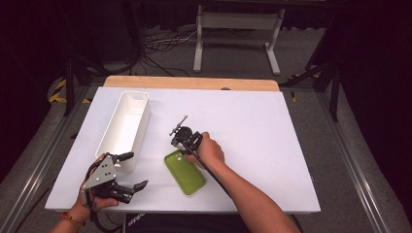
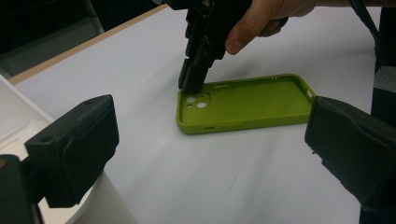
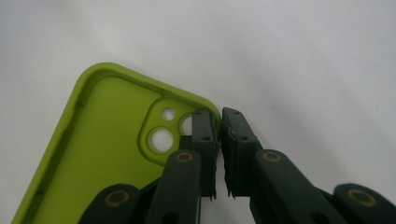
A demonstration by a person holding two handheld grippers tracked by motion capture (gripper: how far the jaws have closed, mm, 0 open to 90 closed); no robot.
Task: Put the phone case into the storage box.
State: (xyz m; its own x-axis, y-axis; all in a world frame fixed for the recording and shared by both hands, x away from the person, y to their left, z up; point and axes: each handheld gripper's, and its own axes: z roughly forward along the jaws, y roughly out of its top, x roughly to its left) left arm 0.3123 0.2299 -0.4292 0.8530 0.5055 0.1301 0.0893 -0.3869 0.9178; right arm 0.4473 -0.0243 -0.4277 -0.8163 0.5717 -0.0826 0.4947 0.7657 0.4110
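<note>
A green phone case [image 1: 184, 172] lies open side up on the white table [image 1: 257, 121], near the front middle. My right gripper [image 1: 181, 153] points down at the case's far corner by the camera holes. In the right gripper view the case [image 3: 102, 144] has its rim pinched between the jaws, one inside and one outside, and the gripper [image 3: 219, 114] is shut on it. The left gripper view shows that gripper [image 2: 190, 86] standing on the corner of the case [image 2: 252, 102]. My left gripper [image 1: 136, 170] [image 2: 212, 135] rests at the front left, open and holding nothing.
A long white bin [image 1: 124, 128] [image 2: 14, 119] stands at the table's left, just beyond my left gripper. A wooden strip [image 1: 192, 83] runs along the far edge. A white stand [image 1: 238, 34] and loose cables are on the floor beyond.
</note>
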